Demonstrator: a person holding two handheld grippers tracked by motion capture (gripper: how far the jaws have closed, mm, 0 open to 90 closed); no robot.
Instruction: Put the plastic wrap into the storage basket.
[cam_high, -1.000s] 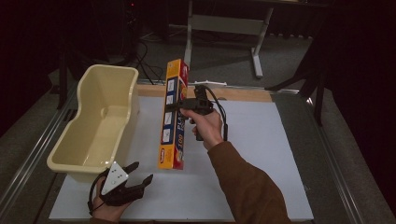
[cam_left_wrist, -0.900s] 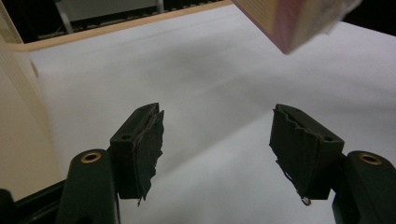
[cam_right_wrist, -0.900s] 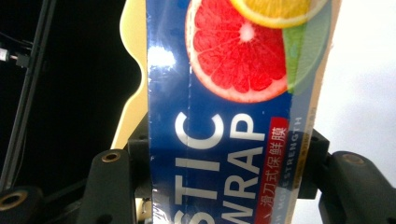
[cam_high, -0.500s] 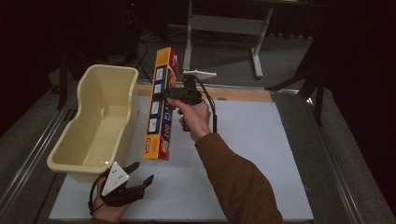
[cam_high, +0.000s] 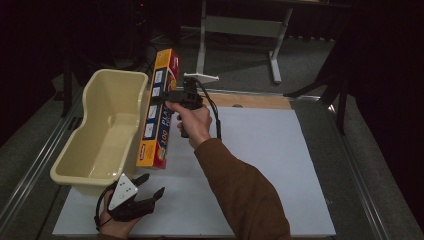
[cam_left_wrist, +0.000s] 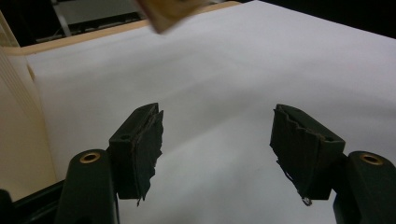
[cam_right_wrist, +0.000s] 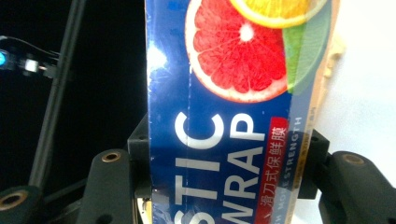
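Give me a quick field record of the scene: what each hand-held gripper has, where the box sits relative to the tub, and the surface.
right hand-held gripper: shut on the plastic wrap box, held mid-length
box position: lifted off the table, tilted, beside the tub's right wall
tub: cream plastic, nothing visible inside
left hand-held gripper: open, holding nothing, low over the white sheet near the tub's near corner
surface: white sheet on the table
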